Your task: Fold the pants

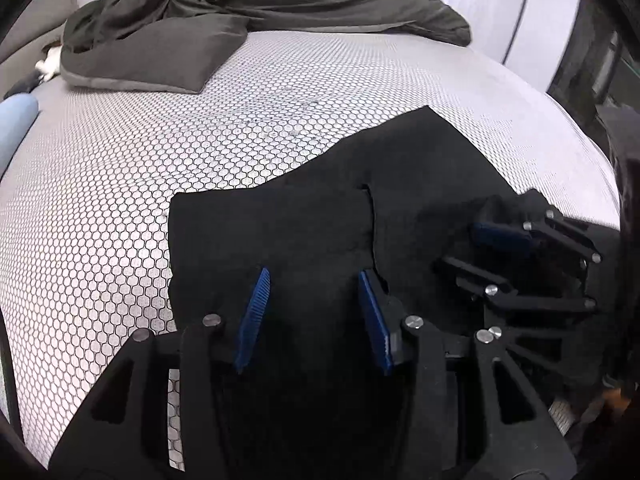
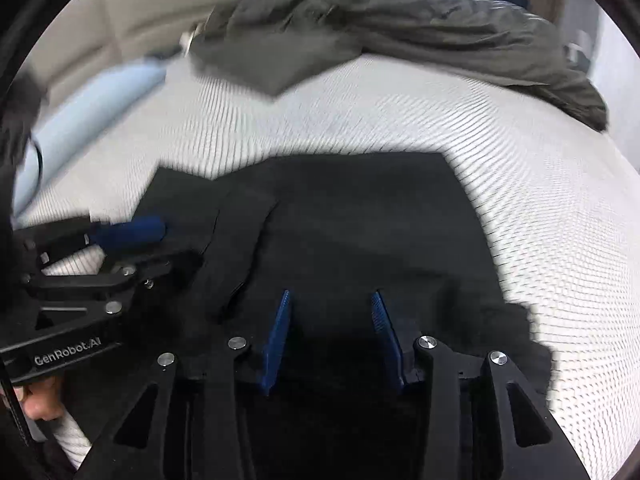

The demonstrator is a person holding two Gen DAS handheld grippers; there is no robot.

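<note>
The black pants (image 1: 312,216) lie partly folded on the white honeycomb-patterned mattress (image 1: 120,184), near its front edge. They also show in the right wrist view (image 2: 360,220). My left gripper (image 1: 314,286) is open, its blue pads (image 1: 256,312) hovering just over the pants' near left part. My right gripper (image 2: 330,308) is open over the pants' near right part, nothing between its pads. Each gripper shows in the other's view: the right one at the right (image 1: 484,248), the left one at the left (image 2: 132,236).
A dark grey duvet (image 1: 280,4) and pillow (image 1: 156,56) lie bunched at the far end of the mattress. A light blue roll (image 1: 16,120) lies at the left edge. A white wardrobe (image 1: 520,20) stands at the far right.
</note>
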